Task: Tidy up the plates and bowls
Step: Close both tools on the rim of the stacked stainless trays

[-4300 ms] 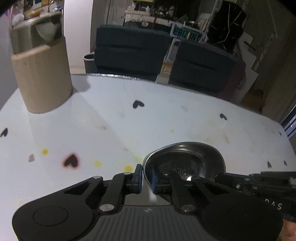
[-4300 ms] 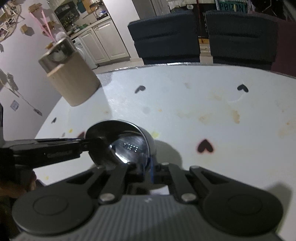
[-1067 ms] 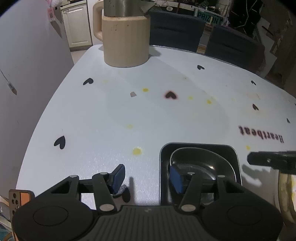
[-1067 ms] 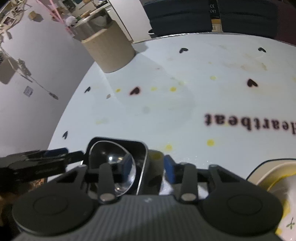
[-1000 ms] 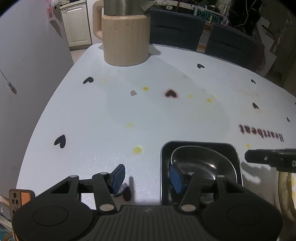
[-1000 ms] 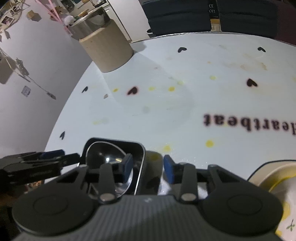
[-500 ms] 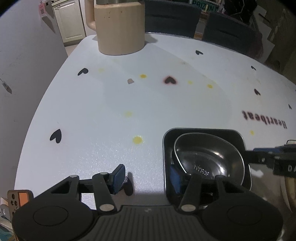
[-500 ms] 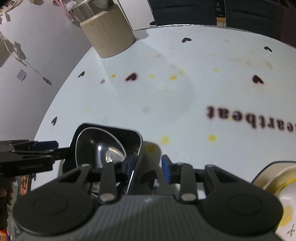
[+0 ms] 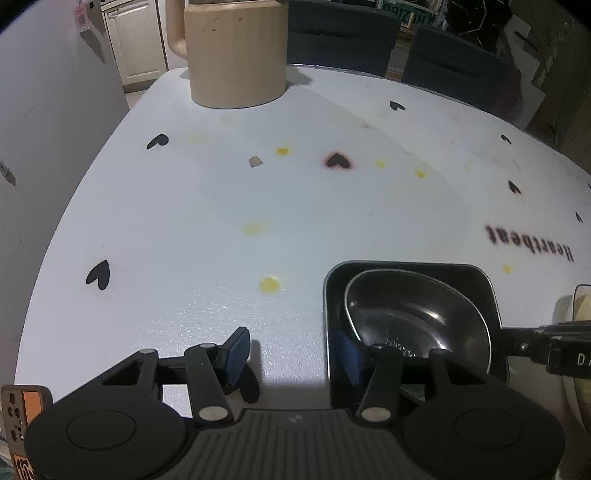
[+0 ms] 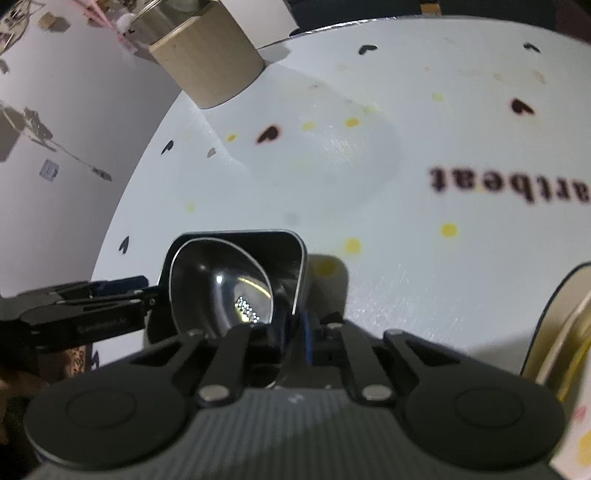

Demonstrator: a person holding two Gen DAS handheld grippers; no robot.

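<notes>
you have open white table (image 9: 229, 221) ahead of the black square dish (image 9: 406, 267), but the tan container (image 9: 236, 55) blocks the far edge.

Both wrist views look steeply down, close over the white heart-printed worktop (image 9: 207, 229), sharing the black square tray (image 9: 402, 266) (image 10: 295, 254).

Bowl (image 9: 413, 321) sits in the square tray (image 9: 406, 266) on the table (image 9: 184, 229), right in front of you. Canister (image 9: 236, 55) is way back at the far edge, chairs (image 9: 343, 33) behind it. Plate (image 10: 554, 325) is just right of the tray.
</notes>
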